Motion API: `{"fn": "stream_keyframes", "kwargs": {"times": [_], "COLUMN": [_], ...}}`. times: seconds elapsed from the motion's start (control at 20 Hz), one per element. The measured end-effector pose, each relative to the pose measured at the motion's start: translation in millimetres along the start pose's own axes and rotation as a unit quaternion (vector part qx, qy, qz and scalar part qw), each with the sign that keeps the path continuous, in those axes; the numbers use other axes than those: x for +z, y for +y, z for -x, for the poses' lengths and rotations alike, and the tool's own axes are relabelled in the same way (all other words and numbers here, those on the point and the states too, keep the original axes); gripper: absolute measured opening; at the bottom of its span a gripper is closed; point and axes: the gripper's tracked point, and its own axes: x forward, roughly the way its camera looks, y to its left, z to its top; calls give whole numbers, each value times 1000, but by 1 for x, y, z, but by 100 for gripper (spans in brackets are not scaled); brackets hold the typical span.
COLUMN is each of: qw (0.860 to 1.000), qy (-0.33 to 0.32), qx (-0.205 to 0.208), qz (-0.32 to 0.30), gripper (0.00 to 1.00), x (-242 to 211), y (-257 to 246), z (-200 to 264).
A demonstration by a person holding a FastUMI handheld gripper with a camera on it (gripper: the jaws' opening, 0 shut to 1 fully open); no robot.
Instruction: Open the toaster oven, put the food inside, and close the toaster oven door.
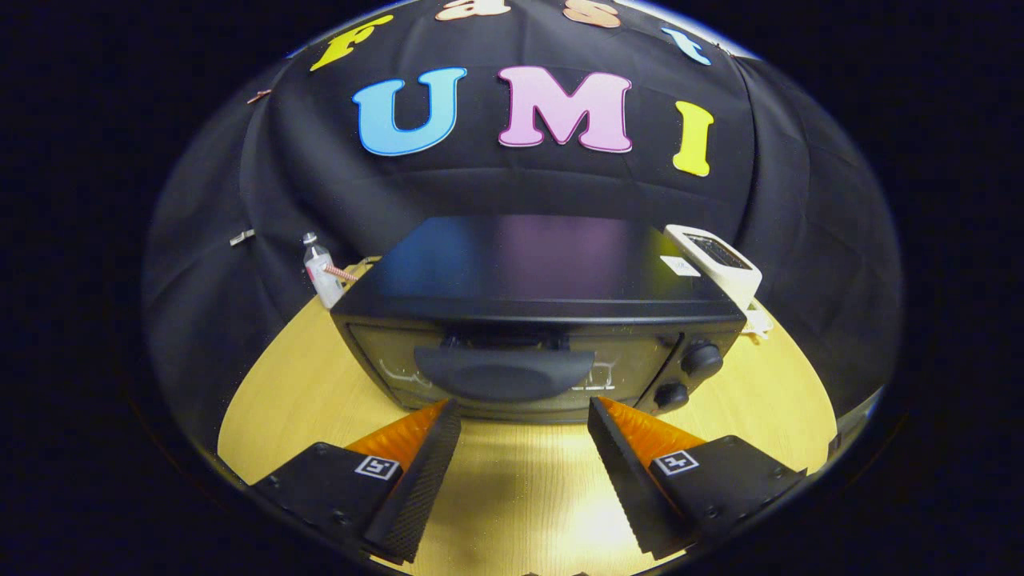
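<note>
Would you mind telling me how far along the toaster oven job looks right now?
Nothing looks done yet: the toaster oven door is shut. In hand: the gripper is open, its fingers spread just before the door handle, holding nothing. Left: open the door, load the food, and close it.

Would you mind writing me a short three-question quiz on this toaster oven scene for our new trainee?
1. True or false: the toaster oven door is shut.
2. Where do the gripper fingers stand relative to the door handle?
A. Closed on it
B. Spread apart just in front of it
C. Behind the oven
3. Fill in: the two knobs sit on the oven's ____ side as seen from the gripper.

Key:
1. True; the door is upright against the front.
2. B; the fingers are open, holding nothing, tips level with the oven's lower front edge.
3. Right, one above the other beside the door.
</note>
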Motion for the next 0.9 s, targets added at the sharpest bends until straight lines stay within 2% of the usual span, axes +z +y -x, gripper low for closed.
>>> {"fn": "stream_keyframes", "kwargs": {"times": [0.15, 0.45, 0.7, 0.9], "qw": [999, 993, 987, 983], "qy": [-31, -103, -149, -173], "qx": [6, 21, 4, -21], "qz": [-8, -55, -65, -61], "gripper": [99, 98, 99, 98], "x": [16, 54, 89, 99], "y": [-1, -5, -34, -63], "z": [10, 63, 101, 141]}}
